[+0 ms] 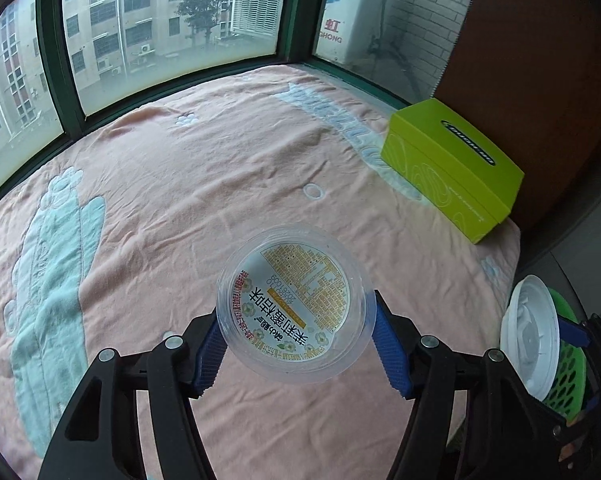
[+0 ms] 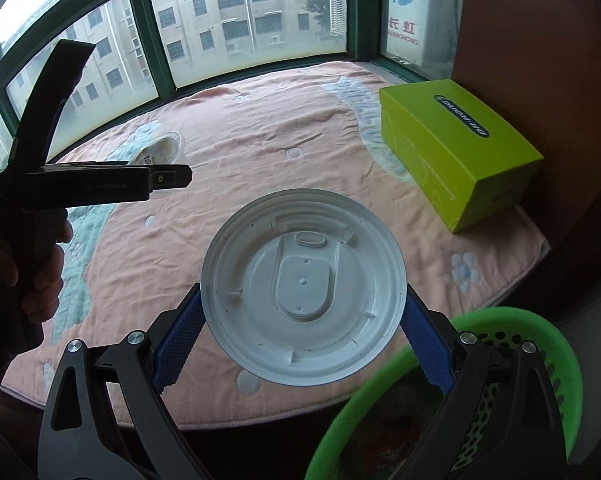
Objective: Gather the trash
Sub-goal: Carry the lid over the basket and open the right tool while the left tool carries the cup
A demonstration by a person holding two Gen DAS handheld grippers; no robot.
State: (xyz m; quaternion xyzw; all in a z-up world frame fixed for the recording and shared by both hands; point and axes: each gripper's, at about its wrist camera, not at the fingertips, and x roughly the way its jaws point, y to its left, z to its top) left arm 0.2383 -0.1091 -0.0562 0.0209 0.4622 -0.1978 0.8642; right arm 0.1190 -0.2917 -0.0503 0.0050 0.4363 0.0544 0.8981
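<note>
Soft window point(image 1: 172, 28) daylight, fisheye-bent edges, dark corners

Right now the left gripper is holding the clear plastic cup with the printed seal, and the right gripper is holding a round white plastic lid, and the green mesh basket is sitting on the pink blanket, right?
Nearly. The green mesh basket is not on the pink blanket; the right wrist view shows it off the blanket's edge, lower right. The left gripper does hold the clear plastic cup with the printed seal, and the right gripper the round white plastic lid.
</note>
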